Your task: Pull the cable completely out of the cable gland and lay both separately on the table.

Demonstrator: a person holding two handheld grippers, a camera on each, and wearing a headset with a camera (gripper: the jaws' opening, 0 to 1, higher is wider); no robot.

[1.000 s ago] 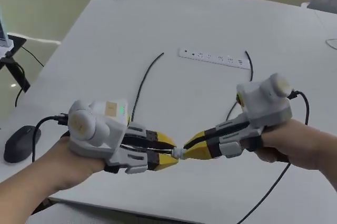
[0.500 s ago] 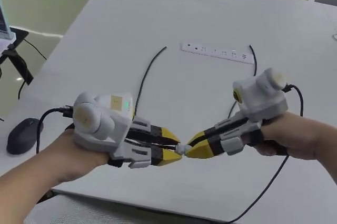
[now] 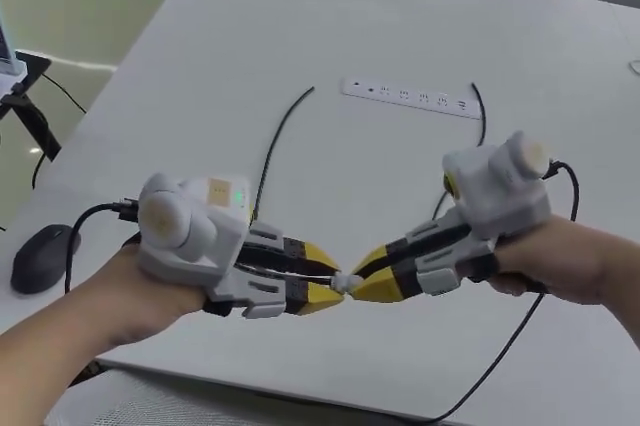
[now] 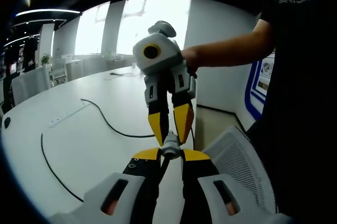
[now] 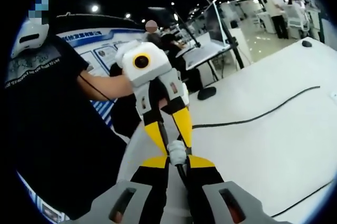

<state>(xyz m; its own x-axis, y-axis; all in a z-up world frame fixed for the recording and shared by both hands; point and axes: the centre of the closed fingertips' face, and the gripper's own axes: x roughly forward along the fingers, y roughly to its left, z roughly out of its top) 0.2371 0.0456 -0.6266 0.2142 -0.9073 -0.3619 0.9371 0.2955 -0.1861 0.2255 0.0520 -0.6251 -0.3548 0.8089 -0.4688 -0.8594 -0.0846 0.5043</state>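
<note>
Head view: you are pinching gland (image 3: 347, 283) between left tongs (image 3: 335, 284) and right tongs (image 3: 360, 282) above table (image 3: 330, 36); cable (image 5: 182, 174) seemingly not out; next move is calling for straight pull apart.

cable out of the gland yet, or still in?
Still in: black cable shows on both sides of the gland, and the pair hangs above the table.

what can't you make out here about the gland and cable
Head view: how much of the thin black cable sits inside the small pale grey cable gland; yellow tips of the left hand-held gripper and right hand-held gripper cover it.
Head view: where the long black lead on the white table ends; the bottom edge cuts it.
Head view: white power strip markings, too small.
</note>
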